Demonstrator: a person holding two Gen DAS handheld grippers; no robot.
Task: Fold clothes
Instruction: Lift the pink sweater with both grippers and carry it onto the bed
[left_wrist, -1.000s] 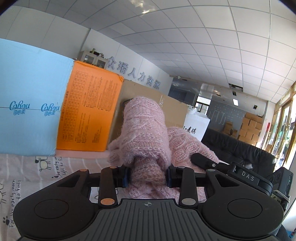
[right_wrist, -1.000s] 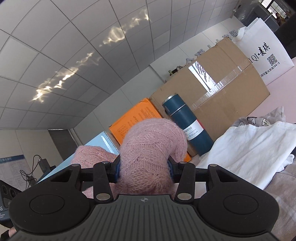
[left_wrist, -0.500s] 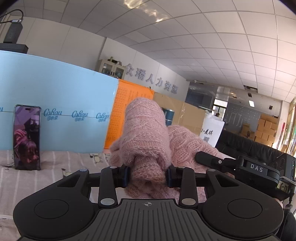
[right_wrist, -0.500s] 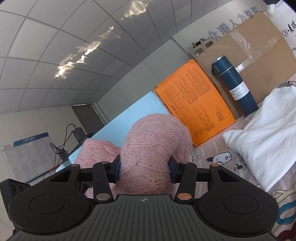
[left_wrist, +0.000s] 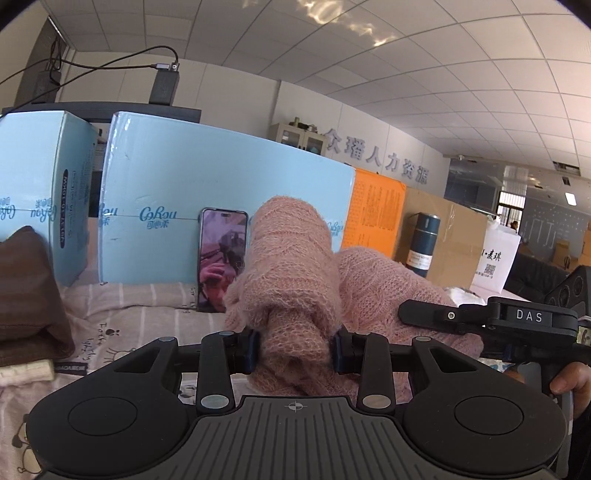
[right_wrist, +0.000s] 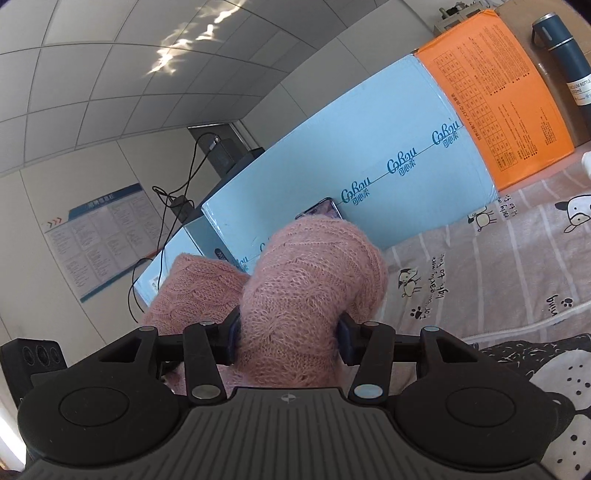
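A fluffy pink knitted sweater (left_wrist: 291, 258) is bunched up and held above the bed by both grippers. My left gripper (left_wrist: 295, 349) is shut on one thick fold of it, the pads pressed into the knit. The black body of the right tool (left_wrist: 528, 317) shows at the right of the left wrist view, with a hand below it. In the right wrist view another fold of the sweater (right_wrist: 306, 280) bulges between the pads of my right gripper (right_wrist: 288, 343). Its jaws are opening while the knit still fills the gap. The rest of the sweater hangs out of sight below.
Light blue boxes (left_wrist: 221, 206) stand along the back with a phone (left_wrist: 222, 258) leaning on them. Right of them are an orange box (left_wrist: 376, 214), a dark blue bottle (left_wrist: 423, 243), a cardboard box (left_wrist: 458, 229) and a white bag (left_wrist: 495, 258). A brown cloth (left_wrist: 26, 295) lies left, on the striped cartoon-print sheet (right_wrist: 498, 258).
Both views have swung left along the row of boxes. The phone and a second blue box came into sight; the white garment slid out on the right. The sweater stays between both pairs of pads.
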